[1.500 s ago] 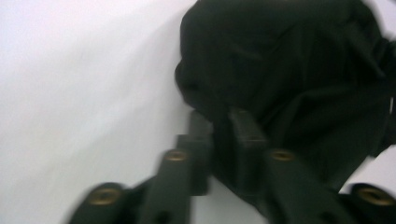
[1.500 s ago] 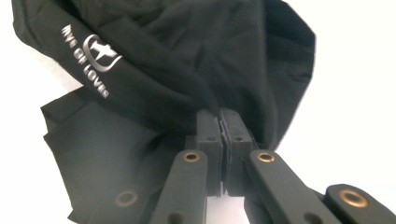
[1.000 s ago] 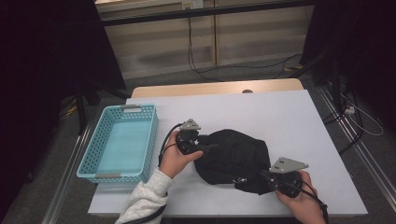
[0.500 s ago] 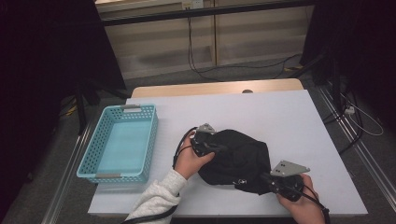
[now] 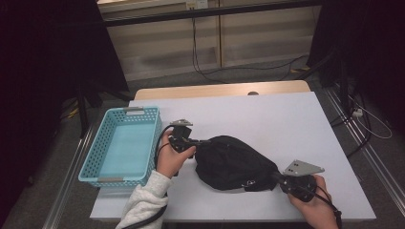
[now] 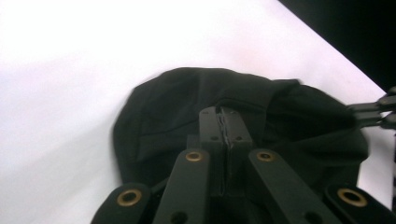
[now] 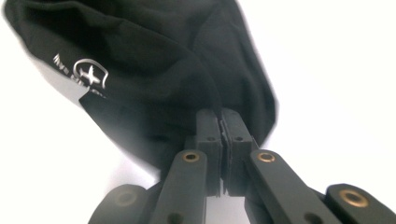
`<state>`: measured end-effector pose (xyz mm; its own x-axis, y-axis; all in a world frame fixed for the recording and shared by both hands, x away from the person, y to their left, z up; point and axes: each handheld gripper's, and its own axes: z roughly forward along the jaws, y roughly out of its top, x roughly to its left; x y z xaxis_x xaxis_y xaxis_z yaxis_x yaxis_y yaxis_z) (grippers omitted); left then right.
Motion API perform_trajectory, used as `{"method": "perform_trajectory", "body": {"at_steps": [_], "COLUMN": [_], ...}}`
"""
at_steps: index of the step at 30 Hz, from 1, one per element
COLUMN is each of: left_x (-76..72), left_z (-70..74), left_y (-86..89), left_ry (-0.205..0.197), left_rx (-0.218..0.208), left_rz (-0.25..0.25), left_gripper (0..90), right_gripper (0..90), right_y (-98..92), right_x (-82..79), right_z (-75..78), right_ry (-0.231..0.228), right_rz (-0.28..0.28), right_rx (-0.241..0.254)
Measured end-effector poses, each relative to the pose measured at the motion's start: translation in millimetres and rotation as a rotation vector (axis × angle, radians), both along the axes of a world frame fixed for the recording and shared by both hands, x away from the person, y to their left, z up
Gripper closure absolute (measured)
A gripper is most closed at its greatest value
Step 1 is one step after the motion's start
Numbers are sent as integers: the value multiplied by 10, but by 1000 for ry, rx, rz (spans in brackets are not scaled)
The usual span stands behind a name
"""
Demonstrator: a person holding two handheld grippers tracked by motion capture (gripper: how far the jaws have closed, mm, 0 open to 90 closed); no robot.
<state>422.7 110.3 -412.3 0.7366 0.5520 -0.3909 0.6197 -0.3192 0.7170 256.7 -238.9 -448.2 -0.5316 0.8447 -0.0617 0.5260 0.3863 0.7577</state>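
The black cloth bag lies on the white counter between the two tools, stretched from one to the other. The left tool pinches the bag's near-left edge; its jaws have just been closing, and in the left gripper view they stand pressed together with a fold of dark fabric caught between the pads, the cloth bunching up just ahead of the tips. How much fabric sits inside the pinch is hard to make out, since black jaws and black cloth run together there. The right tool is clamped on the opposite end of the bag, and in the right gripper view its jaws are likewise shut tight on a gathered edge of the cloth. Ahead and to the left of those jaws a small white emblem with lettering shows on the fabric, too blurred to read. At the right edge of the left gripper view the tips of the other tool come in, cut off by the frame. In the high view the left hand covers most of its tool's body and a pale sleeve runs off the bottom; the right hand is partly cropped too. On the far side of the left tool from the bag stands a light blue basket, just beside the hand, its near rim at the counter's edge.
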Motion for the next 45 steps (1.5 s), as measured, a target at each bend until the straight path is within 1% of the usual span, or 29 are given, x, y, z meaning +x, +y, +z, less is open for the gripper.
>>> {"method": "perform_trajectory", "body": {"at_steps": [2, 4, 5, 8, 9, 10, 12, 14, 15, 18, 19, 21, 22, 24, 25, 28, 30, 32, 34, 36, 38, 39, 41, 42, 43, 45], "left_x": [5, 3, -3, -23, -31, -36, -46, -52, -56, -52, -45, -45, -41, -37, -34, -32, -32, -33, -35, -36, -36, -36, -33, -33, -32, -30], "left_z": [-7, -10, -13, -22, -19, -13, 13, 42, 56, 87, 104, 123, 131, 138, 140, 152, 159, 160, 157, 155, 155, 155, 152, 151, 149, 150], "left_y": [97, 158, 189, 224, 233, 237, 260, 291, 308, 357, 383, 405, 419, 430, 438, 457, 469, 470, 458, 448, 448, 452, 458, 457, 457, 461], "left_ry": [6, 9, 9, 16, 16, 13, 8, 3, 3, -5, -9, -7, -10, -6, -6, -10, -11, -13, -11, -12, -12, -10, -12, -10, -10, -5], "left_rx": [3, 5, 7, 5, -3, -1, -8, -15, -18, -28, -21, -30, -24, -28, -32, -34, -32, -28, -28, -26, -25, -24, -21, -21, -21, -21], "left_rz": [22, 41, 45, 50, 55, 55, 53, 54, 62, 81, 83, 98, 99, 103, 104, 114, 117, 119, 120, 117, 117, 118, 117, 118, 119, 117], "left_gripper": [892, 892, 892, 892, 892, 891, 891, 891, 891, 892, 892, 892, 892, 892, 892, 892, 892, 893, 892, 892, 892, 892, 892, 892, 892, 892], "right_gripper": [881, 881, 881, 881, 881, 881, 880, 875, 869, 837, 824, 811, 803, 768, 721, 625, 614, 619, 614, 574, 514, 499, 477, 463, 445, 436], "right_y": [-44, -112, -149, -247, -267, -280, -276, -265, -259, -226, -213, -183, -162, -132, -115, -113, -128, -129, -103, -67, -53, -56, -69, -73, -70, -74], "right_x": [11, 24, 30, 51, 57, 62, 70, 82, 85, 104, 111, 117, 118, 120, 120, 122, 119, 116, 116, 122, 133, 135, 136, 135, 135, 139], "right_z": [19, 42, 55, 74, 78, 89, 116, 142, 146, 119, 101, 76, 68, 60, 61, 75, 81, 70, 52, 26, 0, -7, -20, -29, -36, -53], "right_ry": [-15, -22, -30, -39, -39, -41, -47, -61, -61, -40, -33, -18, -12, -10, -15, -21, -22, -14, -5, 12, 23, 30, 46, 41, 40, 51], "right_rz": [-21, -47, -60, -85, -89, -91, -81, -72, -65, -43, -35, -22, -7, 10, 12, -7, -18, -5, 6, 14, -12, -18, -35, -34, -31, -37], "right_rx": [-18, -13, -19, -6, 1, 16, 30, 33, 31, 24, 24, 24, 21, 21, 27, 42, 50, 66, 69, 65, 78, 81, 74, 45, 34, 49]}}
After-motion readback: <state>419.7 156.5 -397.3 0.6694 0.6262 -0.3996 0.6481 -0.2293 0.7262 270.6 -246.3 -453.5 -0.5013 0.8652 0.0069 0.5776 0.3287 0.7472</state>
